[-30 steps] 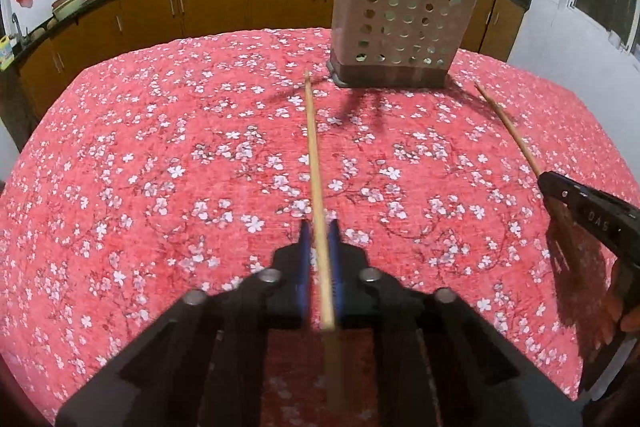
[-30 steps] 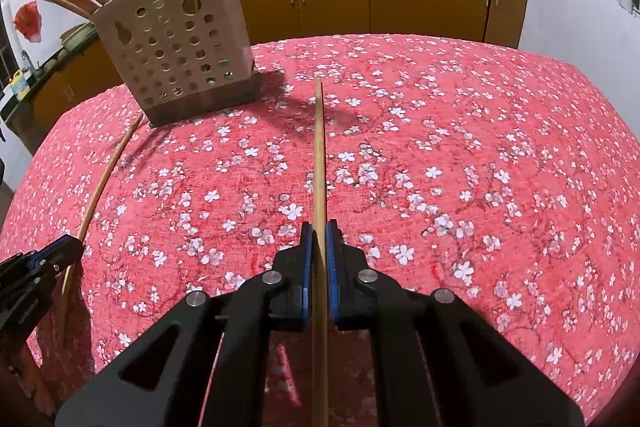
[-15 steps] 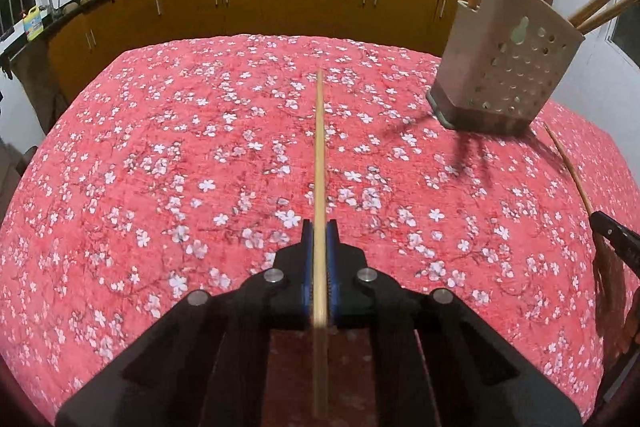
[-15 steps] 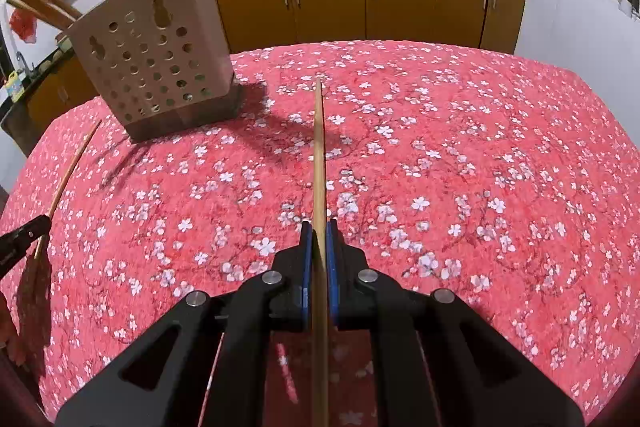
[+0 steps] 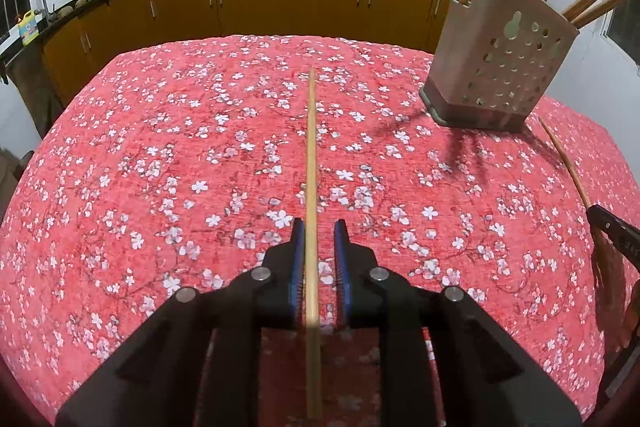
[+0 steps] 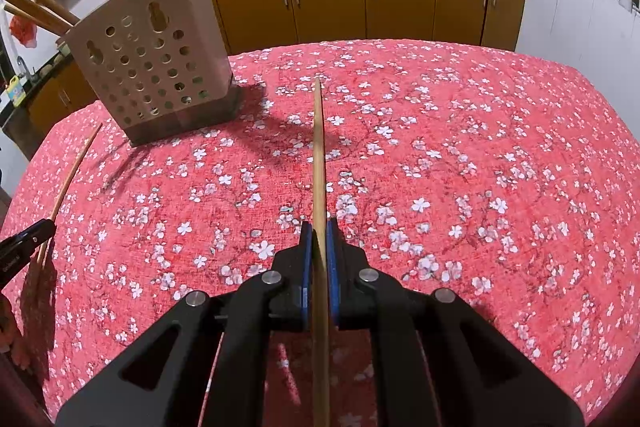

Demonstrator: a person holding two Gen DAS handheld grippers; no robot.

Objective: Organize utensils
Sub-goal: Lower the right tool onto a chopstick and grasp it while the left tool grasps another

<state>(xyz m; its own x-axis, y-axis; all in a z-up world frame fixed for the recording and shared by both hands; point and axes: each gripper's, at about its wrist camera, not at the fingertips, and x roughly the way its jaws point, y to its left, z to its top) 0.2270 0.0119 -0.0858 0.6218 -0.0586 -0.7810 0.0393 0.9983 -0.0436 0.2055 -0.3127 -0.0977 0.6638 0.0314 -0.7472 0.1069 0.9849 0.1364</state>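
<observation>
Chopstick lies between parted left gripper, perhaps loose.

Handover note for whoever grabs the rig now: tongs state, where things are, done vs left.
Left tongs: jaws parted around a chopstick; gap on its right side, so not clamped.
Right tongs: shut on a second chopstick, pointing forward over the tablecloth.
Holder: upright on the table, between the two tongs, several chopsticks already standing in it.
Done: those in the holder.
Left: the two chopsticks at the tongs still need to go in. Whether the left one lies on the cloth I cannot tell; regrip it first.
</observation>
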